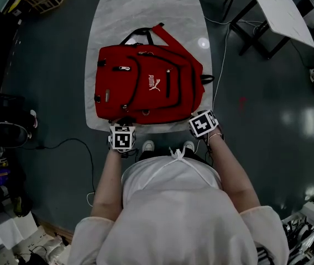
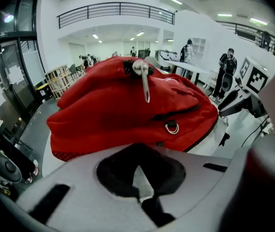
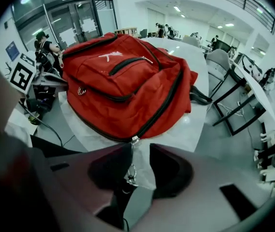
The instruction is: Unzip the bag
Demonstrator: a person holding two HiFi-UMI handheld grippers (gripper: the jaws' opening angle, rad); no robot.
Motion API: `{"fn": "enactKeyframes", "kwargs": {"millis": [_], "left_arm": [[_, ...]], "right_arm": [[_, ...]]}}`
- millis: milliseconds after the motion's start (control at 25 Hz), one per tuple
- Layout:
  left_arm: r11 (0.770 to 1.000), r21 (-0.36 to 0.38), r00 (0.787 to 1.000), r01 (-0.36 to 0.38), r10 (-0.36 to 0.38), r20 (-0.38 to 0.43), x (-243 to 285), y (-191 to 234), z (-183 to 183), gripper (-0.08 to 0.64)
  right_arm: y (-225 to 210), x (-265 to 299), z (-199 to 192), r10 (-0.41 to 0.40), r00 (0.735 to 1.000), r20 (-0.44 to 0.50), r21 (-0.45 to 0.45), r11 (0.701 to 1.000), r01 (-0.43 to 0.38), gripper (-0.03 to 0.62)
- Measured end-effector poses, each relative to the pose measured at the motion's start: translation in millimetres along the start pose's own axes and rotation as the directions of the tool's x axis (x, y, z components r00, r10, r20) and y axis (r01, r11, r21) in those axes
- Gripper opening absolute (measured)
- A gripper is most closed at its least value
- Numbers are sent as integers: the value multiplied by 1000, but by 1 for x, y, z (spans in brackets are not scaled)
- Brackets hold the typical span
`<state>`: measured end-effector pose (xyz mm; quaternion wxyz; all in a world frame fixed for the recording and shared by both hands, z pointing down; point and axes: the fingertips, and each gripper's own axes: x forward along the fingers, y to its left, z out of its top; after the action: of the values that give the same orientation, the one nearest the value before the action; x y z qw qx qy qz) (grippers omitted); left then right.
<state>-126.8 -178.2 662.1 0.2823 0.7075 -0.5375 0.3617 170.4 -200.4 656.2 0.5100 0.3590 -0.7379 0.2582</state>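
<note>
Right gripper [image 3: 140, 153]: jaws narrowly apart around the dangling metal zipper pull [image 3: 129, 174] of the red fabric backpack [image 1: 146, 87], apparently lining up a pinch. Left gripper [image 2: 138, 170]: jaws together, empty, waiting nearby.

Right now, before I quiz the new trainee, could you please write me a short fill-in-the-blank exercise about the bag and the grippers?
1. The backpack is ____ in colour.
2. Its zipper pull hangs between the open jaws of the ____ gripper.
3. The backpack lies on the white marbled ____.
Missing words: red; right; table.
</note>
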Motion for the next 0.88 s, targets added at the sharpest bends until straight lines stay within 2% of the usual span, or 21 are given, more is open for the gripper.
{"fn": "enactKeyframes", "kwargs": {"millis": [120,280,400,520,600,680,760,880], "left_arm": [[1000,16,999,6,-6,35,-20,-9,16,21],[997,47,981,64,-71,179,-55,-30,67,21],[991,89,946,105,-127,298,-75,-50,110,21],[979,130,891,155,-195,409,-99,-75,155,21],[973,150,845,176,-228,484,-117,-89,183,21],[967,177,791,181,-250,558,-136,-101,209,21],[961,221,740,168,-271,615,-155,-114,231,23],[946,293,683,136,-304,664,-179,-131,256,22]], "right_arm": [[9,-15,12,28,997,70,14,999,-29,115],[24,-41,38,61,978,198,11,998,-64,73],[28,-63,68,51,953,297,-3,999,-53,54],[29,-88,96,38,917,397,2,999,-42,47],[27,-110,115,23,880,474,5,1000,-28,41],[24,-135,132,0,831,557,13,1000,-9,38],[20,-164,148,-37,768,640,38,999,16,35],[14,-205,164,-103,667,738,75,995,71,34]]}}
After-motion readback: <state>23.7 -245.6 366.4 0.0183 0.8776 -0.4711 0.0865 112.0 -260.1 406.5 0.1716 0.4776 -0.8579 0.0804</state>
